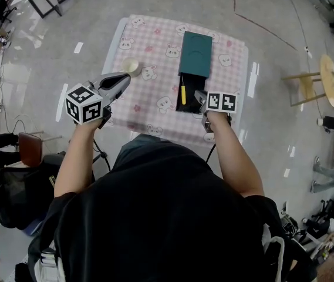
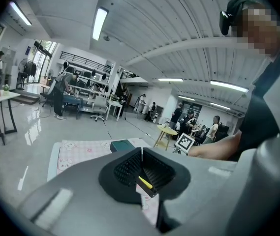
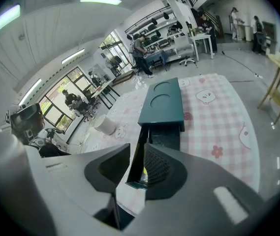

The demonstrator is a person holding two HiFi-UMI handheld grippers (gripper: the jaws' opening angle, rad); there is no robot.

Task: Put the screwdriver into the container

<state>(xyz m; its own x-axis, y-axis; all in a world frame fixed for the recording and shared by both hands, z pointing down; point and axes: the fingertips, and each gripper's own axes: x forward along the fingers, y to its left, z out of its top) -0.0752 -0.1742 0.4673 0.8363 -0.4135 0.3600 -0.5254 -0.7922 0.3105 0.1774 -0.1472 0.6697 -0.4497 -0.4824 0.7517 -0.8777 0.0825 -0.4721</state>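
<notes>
- White cup (image 1: 131, 66) stands on the pink checked tablecloth (image 1: 155, 46), well left of the teal container (image 1: 195, 53).
- Left gripper (image 1: 121, 81) is held up over the cloth, left of the container and just on the near side of the cup. In the left gripper view its jaws meet along a thin seam with nothing between them.
- Yellow-handled screwdriver (image 1: 182, 91) lies inside the black tray (image 1: 189, 94) that slides out of the container's near end. It runs lengthwise along the tray's left wall, handle toward the container.
- The container lies flat on the cloth, its top showing two round recesses. The tray sticks out from it toward the person.
- Right gripper (image 1: 201, 98) sits at the tray's near right corner. In the right gripper view its jaws stand a narrow gap apart, and the tray's wall shows in that gap. Whether the pads touch it cannot be told.
- Round wooden stool (image 1: 330, 78) stands on the floor, far right of the container.
</notes>
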